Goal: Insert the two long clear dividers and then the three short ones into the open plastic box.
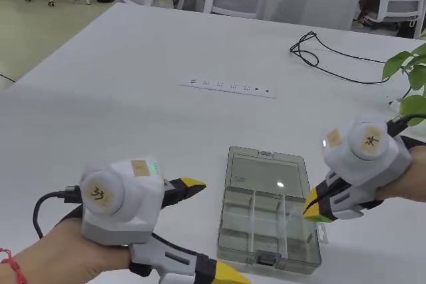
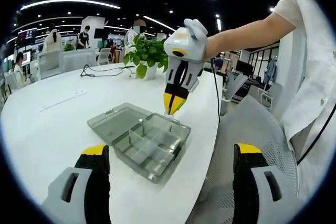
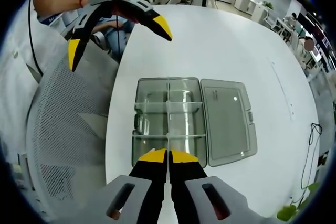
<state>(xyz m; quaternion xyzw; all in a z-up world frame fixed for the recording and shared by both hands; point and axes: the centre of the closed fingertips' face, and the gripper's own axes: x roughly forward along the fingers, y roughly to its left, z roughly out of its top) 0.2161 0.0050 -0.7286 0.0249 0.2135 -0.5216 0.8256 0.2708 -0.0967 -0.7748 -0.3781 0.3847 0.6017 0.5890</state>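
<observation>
Box (image 1: 233, 247): one, clear plastic, open on the white bench (image 1: 133, 64), lid laid flat behind the base. Dividers (image 3: 168, 114) in the base: one along the hinge line and two crossing it, as far as the clear plastic lets me count. Two tools: the left tool (image 1: 211, 229) is spread wide beside the box; the right tool (image 1: 311, 209) has its tips pressed together at the box's right edge, and I cannot tell whether it pinches anything. One power strip (image 1: 229, 87), one black cable (image 1: 313, 51).
</observation>
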